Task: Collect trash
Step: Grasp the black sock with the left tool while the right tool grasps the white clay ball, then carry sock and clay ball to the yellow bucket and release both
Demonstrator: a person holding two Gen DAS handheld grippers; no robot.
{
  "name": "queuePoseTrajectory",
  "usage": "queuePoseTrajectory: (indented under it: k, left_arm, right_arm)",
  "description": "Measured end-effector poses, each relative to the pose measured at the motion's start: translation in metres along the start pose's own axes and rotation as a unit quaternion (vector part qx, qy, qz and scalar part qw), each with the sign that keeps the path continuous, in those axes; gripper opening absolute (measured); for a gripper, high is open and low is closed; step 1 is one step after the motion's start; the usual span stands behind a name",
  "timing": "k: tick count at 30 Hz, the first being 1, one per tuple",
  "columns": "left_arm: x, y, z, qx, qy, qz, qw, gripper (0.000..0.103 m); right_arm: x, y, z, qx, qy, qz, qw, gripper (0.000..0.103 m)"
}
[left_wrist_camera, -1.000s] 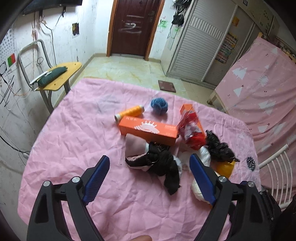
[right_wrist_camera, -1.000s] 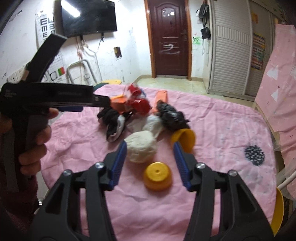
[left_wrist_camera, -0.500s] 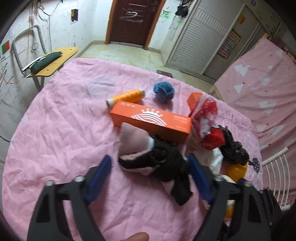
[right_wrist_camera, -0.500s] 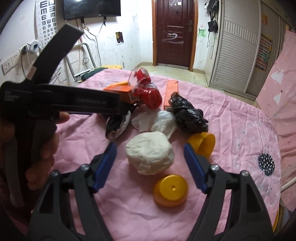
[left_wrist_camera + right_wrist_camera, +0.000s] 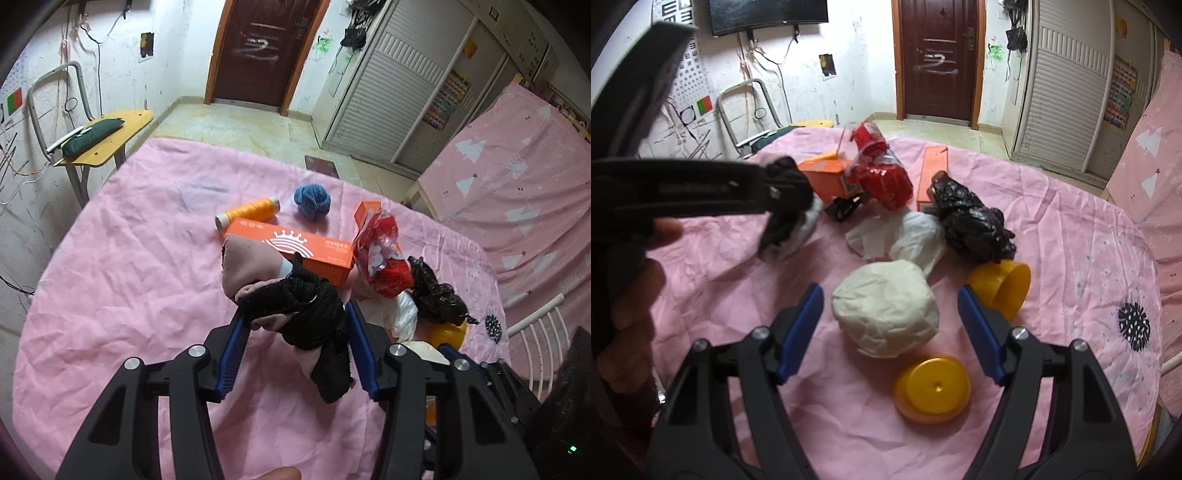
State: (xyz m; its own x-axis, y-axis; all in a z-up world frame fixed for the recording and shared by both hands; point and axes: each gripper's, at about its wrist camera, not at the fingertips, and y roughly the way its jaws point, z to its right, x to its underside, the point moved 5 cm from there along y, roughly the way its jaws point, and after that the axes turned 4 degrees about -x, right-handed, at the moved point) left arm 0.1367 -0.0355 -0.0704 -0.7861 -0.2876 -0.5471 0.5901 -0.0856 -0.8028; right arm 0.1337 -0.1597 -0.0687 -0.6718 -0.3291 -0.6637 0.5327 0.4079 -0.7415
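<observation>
Little of the collecting looks done: nearly all the trash lies on the pink cloth (image 5: 1071,236), and no bin shows in either view. Nearest, the right gripper (image 5: 890,325) stands wide open around the white wad (image 5: 886,306), pads clear of it on both sides, so that pick is only set up. A yellow lid (image 5: 932,387) lies just in front of the wad and a yellow cup (image 5: 1004,288) to its right. The left gripper (image 5: 295,343) has just been closing, and its jaws now pinch the black-and-pink rag (image 5: 306,310), left of the wad. Beyond the wad sit crumpled tissue (image 5: 916,236), a black bag (image 5: 971,225), a red wrapper (image 5: 882,177) and an orange box (image 5: 295,247). Farthest, a thread spool (image 5: 247,214) and a blue ball (image 5: 312,197) lie untouched.
</observation>
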Motion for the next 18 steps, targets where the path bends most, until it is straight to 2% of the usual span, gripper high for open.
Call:
queuePoseTrajectory:
  k: [1,2,3,10,18]
  left_arm:
    - [0.000,-0.005,0.000,0.000,0.000,0.004,1.0000,0.045]
    - [-0.002,-0.008,-0.001,0.000,0.001,0.008,1.0000,0.045]
    - [-0.002,-0.013,0.000,-0.001,0.002,0.013,0.9999,0.045]
    - [-0.005,-0.044,-0.001,-0.004,0.007,0.046,0.9989,0.045]
    - [0.000,-0.076,0.023,0.003,0.029,0.078,0.9966,0.045]
  right_arm:
    - [0.000,0.002,0.000,-0.003,0.000,-0.004,1.000,0.068]
    - [0.001,0.004,-0.002,-0.005,-0.004,-0.010,1.000,0.058]
    - [0.001,0.004,-0.003,-0.004,-0.006,-0.012,1.000,0.052]
    - [0.003,-0.019,-0.011,-0.021,-0.004,0.034,0.999,0.052]
    - [0.010,-0.070,0.006,0.004,0.019,0.091,0.996,0.052]
